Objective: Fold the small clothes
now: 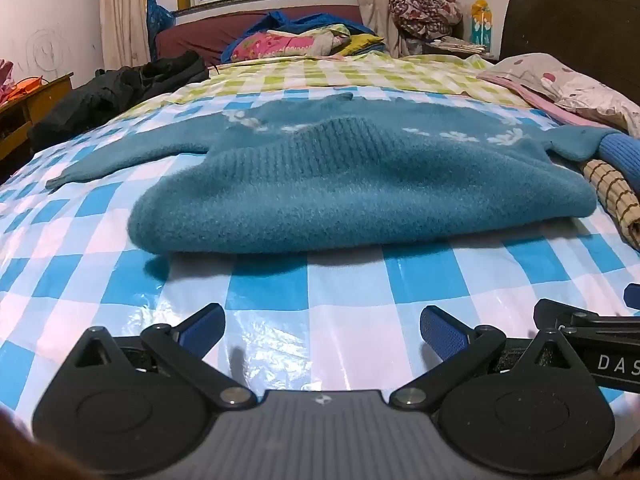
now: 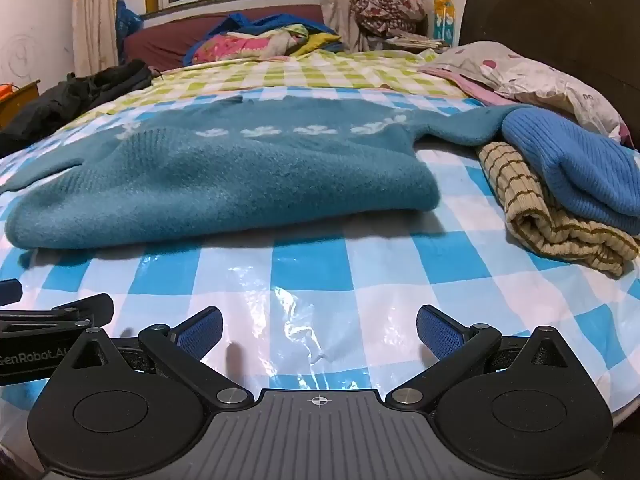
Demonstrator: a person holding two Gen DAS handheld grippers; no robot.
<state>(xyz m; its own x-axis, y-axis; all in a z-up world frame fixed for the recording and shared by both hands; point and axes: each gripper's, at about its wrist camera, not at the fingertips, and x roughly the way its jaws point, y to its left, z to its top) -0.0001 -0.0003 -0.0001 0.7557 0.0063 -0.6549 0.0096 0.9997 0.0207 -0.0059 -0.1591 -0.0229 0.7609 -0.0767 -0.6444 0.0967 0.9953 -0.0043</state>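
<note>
A small teal knit sweater with a row of white flowers lies on the blue-and-white checked sheet. Its lower part is folded up over the body and both sleeves are spread sideways. My left gripper hovers open over bare sheet just in front of the sweater's near fold, nothing between its blue pads. My right gripper stands open the same way, beside the left one and empty. Part of each gripper shows at the edge of the other's view.
To the right lie a folded beige striped garment with a bright blue knit on top, and a pillow behind them. A black jacket sits at the far left, heaped bedding at the back, a dark headboard at the right.
</note>
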